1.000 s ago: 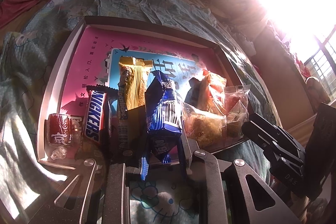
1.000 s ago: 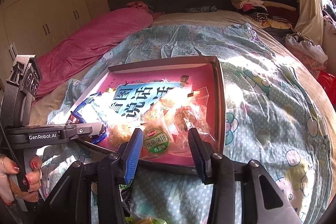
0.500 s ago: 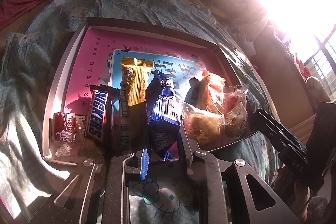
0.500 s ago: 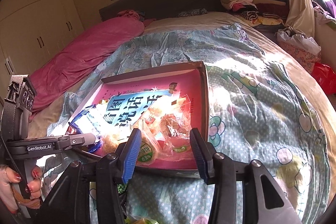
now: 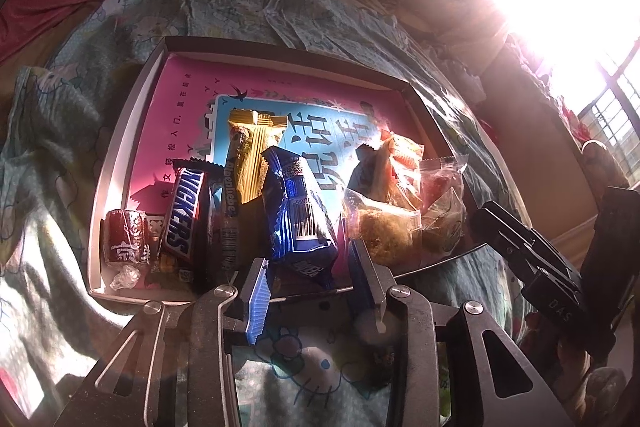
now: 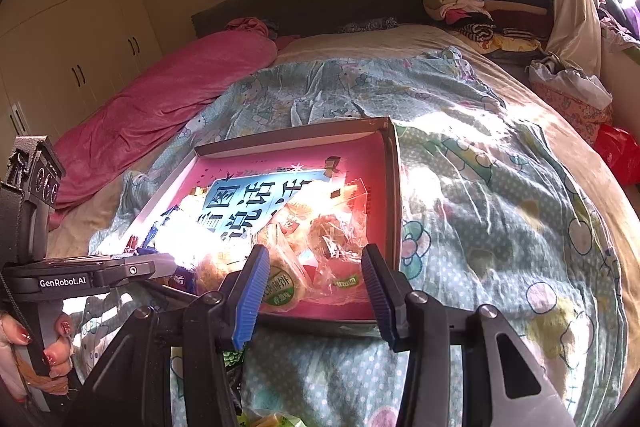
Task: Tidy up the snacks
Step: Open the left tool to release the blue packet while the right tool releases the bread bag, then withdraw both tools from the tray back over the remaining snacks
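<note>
Left wrist view: your left gripper (image 5: 306, 277) has just been opening, and the blue packet (image 5: 301, 217) now sits between spread jaws with no pad visibly pressing it, its lower end over the near wall of the box (image 5: 120, 163). The risk is that the packet leans on the gold wafer bar (image 5: 250, 155) and looks only half settled, so if you pull back with a pad brushing the wrapper you could drag it out over the rim onto the blanket (image 5: 52, 131). Back out straight along the fingers. The Snickers bar (image 5: 186, 215) and red candy (image 5: 126, 237) lie just left of it, so a sideways swing could shunt that row. Your right gripper (image 6: 312, 287) hangs at the near edge of the box with jaws parted and nothing between them; the clear-wrapped pastries (image 6: 320, 239) lie just beyond. Glare washes out the middle of the right wrist view, so judging a pick there is unreliable.
</note>
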The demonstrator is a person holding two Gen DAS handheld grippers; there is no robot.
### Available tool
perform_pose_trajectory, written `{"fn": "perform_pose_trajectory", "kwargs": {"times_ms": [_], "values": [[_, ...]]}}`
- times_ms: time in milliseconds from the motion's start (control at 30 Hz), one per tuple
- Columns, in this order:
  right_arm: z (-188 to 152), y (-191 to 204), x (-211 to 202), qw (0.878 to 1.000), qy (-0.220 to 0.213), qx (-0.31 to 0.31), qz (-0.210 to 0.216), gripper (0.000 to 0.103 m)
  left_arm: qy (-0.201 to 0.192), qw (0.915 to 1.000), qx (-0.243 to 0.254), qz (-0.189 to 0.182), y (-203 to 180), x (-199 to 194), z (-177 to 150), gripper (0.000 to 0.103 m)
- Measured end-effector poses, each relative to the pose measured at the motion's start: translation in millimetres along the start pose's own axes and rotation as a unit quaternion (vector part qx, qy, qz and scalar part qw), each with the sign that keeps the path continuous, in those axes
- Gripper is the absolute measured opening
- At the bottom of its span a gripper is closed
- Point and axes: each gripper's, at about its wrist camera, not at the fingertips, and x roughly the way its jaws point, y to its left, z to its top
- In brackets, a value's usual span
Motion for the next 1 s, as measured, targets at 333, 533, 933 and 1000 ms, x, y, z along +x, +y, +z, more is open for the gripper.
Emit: {"fn": "perform_pose_trajectory", "kwargs": {"times_ms": [333, 533, 933, 1000], "values": [[2, -1, -8, 1.0, -0.015, 0.005, 0.003, 0.055, -0.003, 1.0, 0.005, 0.0, -3, -7, 0, 0.054], [2, -2, -9, 1.0, -0.017, 0.004, 0.002, 0.055, -0.01, 0.9999, 0.009, -0.001, -4, -13, 0, 0.063], [3, -4, -13, 1.0, -0.024, 0.011, -0.002, 0.057, -0.036, 0.9991, 0.024, 0.004, -9, -31, 5, 0.068], [4, -4, -14, 1.0, -0.026, 0.013, -0.003, 0.057, -0.039, 0.9989, 0.026, 0.003, -10, -34, 5, 0.069]]}}
